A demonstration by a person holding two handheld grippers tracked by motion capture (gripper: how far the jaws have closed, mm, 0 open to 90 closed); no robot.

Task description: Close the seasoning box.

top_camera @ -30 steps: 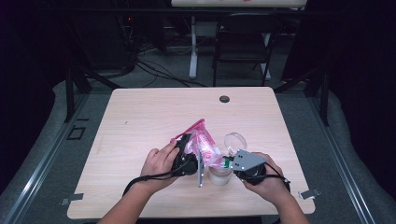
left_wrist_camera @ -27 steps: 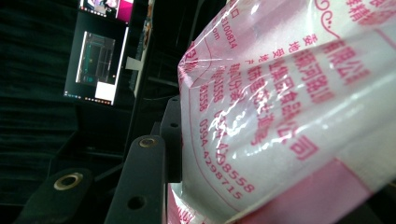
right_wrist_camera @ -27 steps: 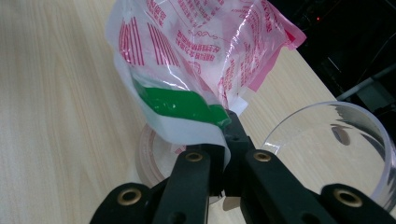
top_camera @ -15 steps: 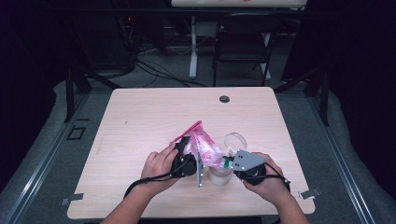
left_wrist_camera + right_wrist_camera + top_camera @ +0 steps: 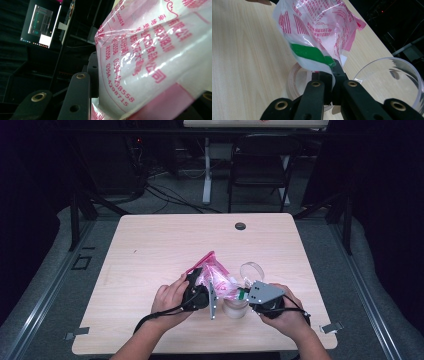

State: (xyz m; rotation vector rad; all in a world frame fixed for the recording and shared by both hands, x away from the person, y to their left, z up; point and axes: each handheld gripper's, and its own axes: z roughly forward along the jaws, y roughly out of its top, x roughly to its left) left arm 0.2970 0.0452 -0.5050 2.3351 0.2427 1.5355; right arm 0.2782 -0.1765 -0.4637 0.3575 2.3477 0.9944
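A clear plastic bag [image 5: 216, 276] with pink print hangs above the table's front middle, held between both grippers. My left gripper [image 5: 204, 296] is on its left side; in the left gripper view the bag [image 5: 155, 55] bulges between the jaws, so my left gripper [image 5: 150, 77] looks shut on it. My right gripper [image 5: 333, 75] is shut on the bag's [image 5: 317, 27] green-striped corner. In the high view my right gripper [image 5: 244, 294] sits just right of the bag. Under the bag stands a clear cup [image 5: 235, 309], whose rim [image 5: 294, 77] is partly hidden by it.
A clear round lid or dish [image 5: 253, 270] lies just behind my right gripper, also seen as a clear ring [image 5: 387, 80] to the right of its jaws. The light wooden table [image 5: 150, 250] has a dark grommet [image 5: 240, 226] near its far edge. Beyond the table stands a chair [image 5: 260, 165].
Almost nothing. The bag's upper end has dipped very slightly, and both hands stay where they were.
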